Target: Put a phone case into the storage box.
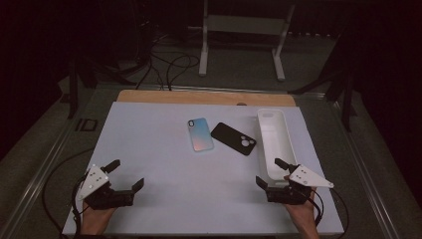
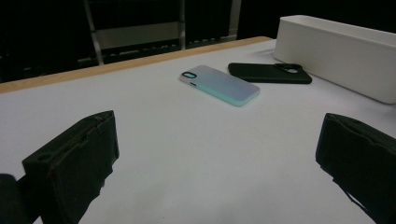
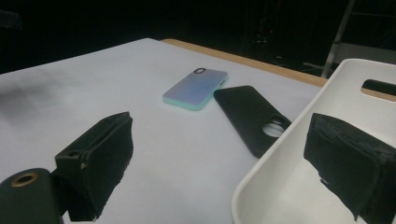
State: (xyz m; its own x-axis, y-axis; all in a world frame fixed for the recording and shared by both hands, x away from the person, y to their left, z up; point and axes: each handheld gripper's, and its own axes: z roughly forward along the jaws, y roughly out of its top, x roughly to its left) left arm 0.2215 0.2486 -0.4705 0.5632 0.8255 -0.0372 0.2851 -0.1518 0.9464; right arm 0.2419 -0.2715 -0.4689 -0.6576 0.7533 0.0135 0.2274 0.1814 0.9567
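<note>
At seven o'clock on the table (image 1: 149, 149), the left gripper (image 1: 128, 175) rests with jaws spread, grasping nothing. The pastel phone case (image 1: 200, 134) and the black phone case (image 1: 233, 138) lie near twelve. The white tray (image 1: 286, 144) stands at two; the right gripper view shows its handle slot. The right gripper (image 1: 268, 172), at five, is released.

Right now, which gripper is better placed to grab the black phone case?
Probably the right gripper: it sits open beside the white bin, nearer the black phone case than the left gripper.
</note>
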